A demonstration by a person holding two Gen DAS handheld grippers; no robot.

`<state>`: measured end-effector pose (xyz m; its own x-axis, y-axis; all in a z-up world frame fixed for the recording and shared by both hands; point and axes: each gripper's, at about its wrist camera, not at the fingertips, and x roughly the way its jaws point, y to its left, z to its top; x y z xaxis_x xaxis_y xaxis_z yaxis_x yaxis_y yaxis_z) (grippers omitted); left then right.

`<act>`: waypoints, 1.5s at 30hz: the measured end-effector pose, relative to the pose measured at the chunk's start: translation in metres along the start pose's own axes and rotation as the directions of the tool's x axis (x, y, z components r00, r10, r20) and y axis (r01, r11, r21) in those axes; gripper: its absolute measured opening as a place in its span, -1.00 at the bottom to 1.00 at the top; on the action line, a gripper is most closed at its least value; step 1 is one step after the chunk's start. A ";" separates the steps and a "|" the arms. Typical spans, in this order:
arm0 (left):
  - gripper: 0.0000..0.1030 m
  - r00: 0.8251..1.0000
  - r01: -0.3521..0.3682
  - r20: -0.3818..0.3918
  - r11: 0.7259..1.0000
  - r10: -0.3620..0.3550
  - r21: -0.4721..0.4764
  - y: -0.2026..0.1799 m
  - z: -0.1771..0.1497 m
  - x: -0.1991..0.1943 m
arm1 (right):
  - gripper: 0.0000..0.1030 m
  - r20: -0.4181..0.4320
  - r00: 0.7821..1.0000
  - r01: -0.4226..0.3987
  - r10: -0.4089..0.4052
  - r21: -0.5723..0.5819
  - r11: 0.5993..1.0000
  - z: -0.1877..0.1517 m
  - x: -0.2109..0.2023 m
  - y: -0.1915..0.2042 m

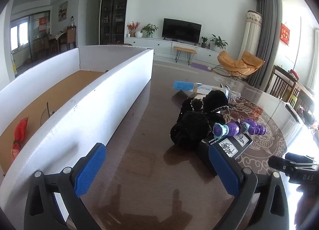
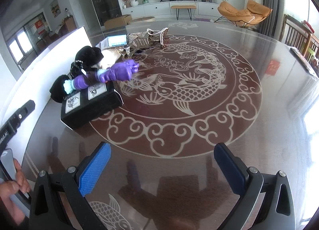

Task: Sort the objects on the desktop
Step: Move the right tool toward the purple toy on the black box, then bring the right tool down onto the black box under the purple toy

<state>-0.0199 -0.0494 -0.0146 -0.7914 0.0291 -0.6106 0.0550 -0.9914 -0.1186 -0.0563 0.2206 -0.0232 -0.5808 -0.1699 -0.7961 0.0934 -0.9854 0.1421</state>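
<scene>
I am holding both the left gripper (image 1: pixel 157 170) and right gripper (image 2: pixel 162 167) spread apart, gripping nothing. The white bin (image 1: pixel 83 98) is flanking my left, while the purple toy (image 2: pixel 107 76) is lying across the black box (image 2: pixel 91 102).

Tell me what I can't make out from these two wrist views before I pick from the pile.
- Black box, left wrist view: mostly hidden behind the left gripper finger; label text too small.
- White bin floor, left wrist view: near wall hides most of it; only a red packet shows.
- Silvery item, right wrist view: too small to identify.
- Blue box: print unreadable.
</scene>
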 end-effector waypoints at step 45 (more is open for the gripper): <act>1.00 0.999 0.031 -0.018 0.996 -0.030 0.078 -0.016 -0.009 0.002 | 1.00 -0.100 0.993 0.054 -0.068 -0.140 0.989 0.041 0.080 0.067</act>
<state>-0.0169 -0.0322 -0.0206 -0.7815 0.0613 -0.6208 -0.0178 -0.9969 -0.0760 -0.1296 0.1412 -0.0538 -0.5019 -0.1023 -0.8588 0.1740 -0.9846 0.0156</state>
